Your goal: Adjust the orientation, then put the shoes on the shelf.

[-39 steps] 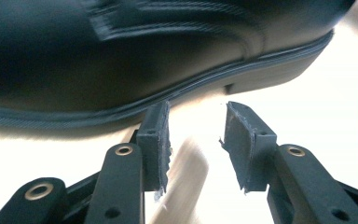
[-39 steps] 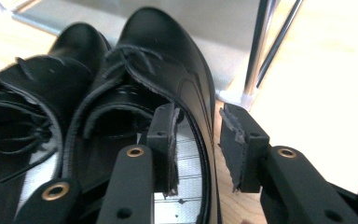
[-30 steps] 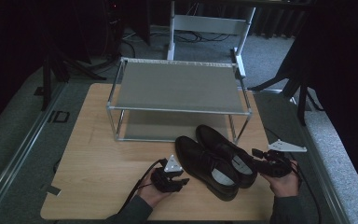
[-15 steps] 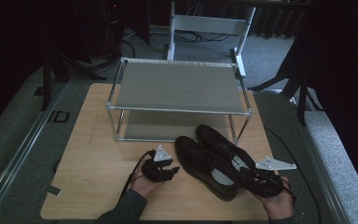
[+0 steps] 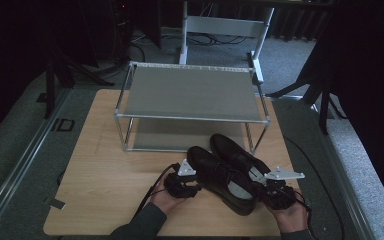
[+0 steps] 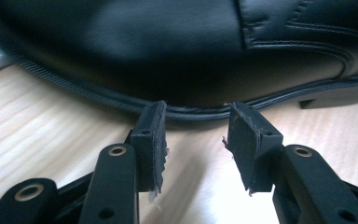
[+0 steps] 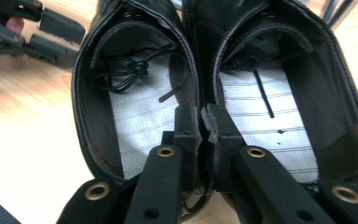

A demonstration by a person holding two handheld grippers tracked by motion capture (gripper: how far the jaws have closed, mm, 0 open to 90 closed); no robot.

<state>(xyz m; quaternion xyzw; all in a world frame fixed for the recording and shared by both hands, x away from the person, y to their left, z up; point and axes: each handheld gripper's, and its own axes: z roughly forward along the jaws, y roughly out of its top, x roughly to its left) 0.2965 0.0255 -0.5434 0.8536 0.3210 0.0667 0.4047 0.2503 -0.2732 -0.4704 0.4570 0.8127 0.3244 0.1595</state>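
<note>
Two black leather shoes lie side by side on the wooden table (image 5: 105,180), the left shoe (image 5: 220,177) and the right shoe (image 5: 237,155), heels toward me. My right gripper (image 7: 204,121) has just been closing and is shut on the two touching inner walls at the heels, one pad inside the left shoe (image 7: 135,112) and one inside the right shoe (image 7: 270,116). In the high view it sits at the heels (image 5: 275,192). My left gripper (image 6: 196,140) is open, its pads just short of the left shoe's (image 6: 168,46) sole edge, low on the table (image 5: 187,187).
A two-tier metal shoe rack (image 5: 190,92) stands behind the shoes, its front right leg (image 5: 252,137) close to the right shoe's toe. A white chair frame (image 5: 225,25) is beyond the table. The left gripper (image 7: 37,32) also appears at the right gripper view's top left.
My right gripper has swung from the right side of the shoes round to their heels and shut there. The left hand drifted left and came back beside the left shoe.
</note>
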